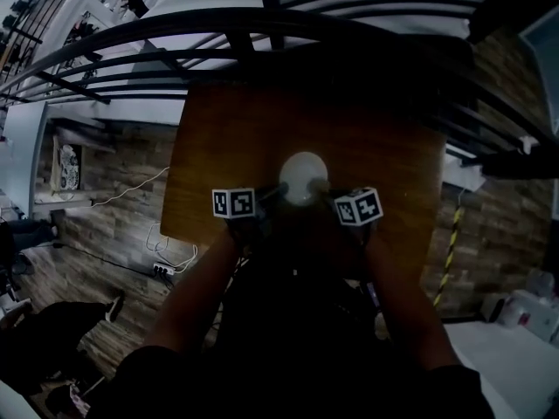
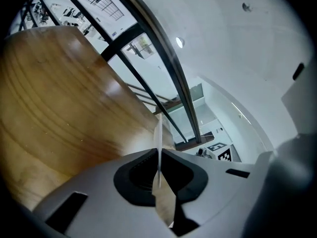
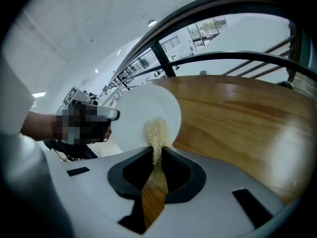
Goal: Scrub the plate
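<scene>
Right gripper view shows your right claw (image 3: 157,155) pinched shut on a yellowish scrub pad (image 3: 156,132), its tip against the face of the white plate (image 3: 143,108). Your left claw (image 2: 159,155) clamps the plate's rim edge-on, apparently steadying it above the wooden desk (image 3: 237,118) so the pad can rub.

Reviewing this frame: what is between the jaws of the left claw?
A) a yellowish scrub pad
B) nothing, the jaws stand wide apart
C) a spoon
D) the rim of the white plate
D: in the left gripper view the left claw is shut on the thin edge of the white plate, seen edge-on, while the yellowish scrub pad sits in the right claw.
</scene>
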A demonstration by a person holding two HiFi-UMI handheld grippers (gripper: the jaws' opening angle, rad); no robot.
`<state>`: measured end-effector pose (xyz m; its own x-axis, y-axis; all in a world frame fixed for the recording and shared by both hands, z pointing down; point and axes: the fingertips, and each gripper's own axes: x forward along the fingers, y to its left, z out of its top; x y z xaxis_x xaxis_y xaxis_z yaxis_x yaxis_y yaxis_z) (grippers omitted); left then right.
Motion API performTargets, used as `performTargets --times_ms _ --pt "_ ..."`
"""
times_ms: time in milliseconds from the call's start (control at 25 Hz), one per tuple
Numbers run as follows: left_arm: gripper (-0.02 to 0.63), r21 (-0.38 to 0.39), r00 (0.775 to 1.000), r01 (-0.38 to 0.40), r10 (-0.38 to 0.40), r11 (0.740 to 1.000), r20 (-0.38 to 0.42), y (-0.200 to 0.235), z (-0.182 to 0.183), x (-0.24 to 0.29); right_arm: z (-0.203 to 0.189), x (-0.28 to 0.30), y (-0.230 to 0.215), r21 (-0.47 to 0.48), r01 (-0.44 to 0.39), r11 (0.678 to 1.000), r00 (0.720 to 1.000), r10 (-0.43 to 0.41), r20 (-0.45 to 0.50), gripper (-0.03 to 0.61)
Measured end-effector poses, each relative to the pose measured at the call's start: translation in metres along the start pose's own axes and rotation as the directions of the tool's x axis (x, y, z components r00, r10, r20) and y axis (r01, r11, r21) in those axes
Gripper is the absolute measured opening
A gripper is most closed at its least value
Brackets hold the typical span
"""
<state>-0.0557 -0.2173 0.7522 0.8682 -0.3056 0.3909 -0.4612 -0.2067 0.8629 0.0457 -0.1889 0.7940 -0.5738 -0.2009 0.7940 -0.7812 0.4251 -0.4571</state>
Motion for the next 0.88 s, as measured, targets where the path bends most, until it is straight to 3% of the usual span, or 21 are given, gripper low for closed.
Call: performTargets --times_ms 320,440,640,880 --pt "0.028 0.065 1.0 0.011 -0.012 0.998 0.024 -0.054 -0.018 -0.016 0.031 -0.058 -0.013 -0.043 0.073 0.996 0.994 -0.069 0.086 0.055" --pt "0.026 0.126 1.0 0.004 -0.006 0.992 0.015 -0.072 -0.026 -0.014 0.051 -0.08 -0.008 -0.085 0.086 0.993 0.989 -0.074 0.13 0.055" --pt "0.028 0.179 1.0 0.014 -0.018 0.984 0.019 -0.105 -0.032 -0.001 0.081 -0.104 0.029 -0.179 0.065 0.982 0.981 -0.03 0.192 0.054" --pt "0.021 0.212 0.998 0.013 -0.025 0.977 0.055 -0.128 -0.022 0.002 0.082 -0.118 0.092 -0.295 -0.01 0.956 0.98 0.068 0.187 0.055"
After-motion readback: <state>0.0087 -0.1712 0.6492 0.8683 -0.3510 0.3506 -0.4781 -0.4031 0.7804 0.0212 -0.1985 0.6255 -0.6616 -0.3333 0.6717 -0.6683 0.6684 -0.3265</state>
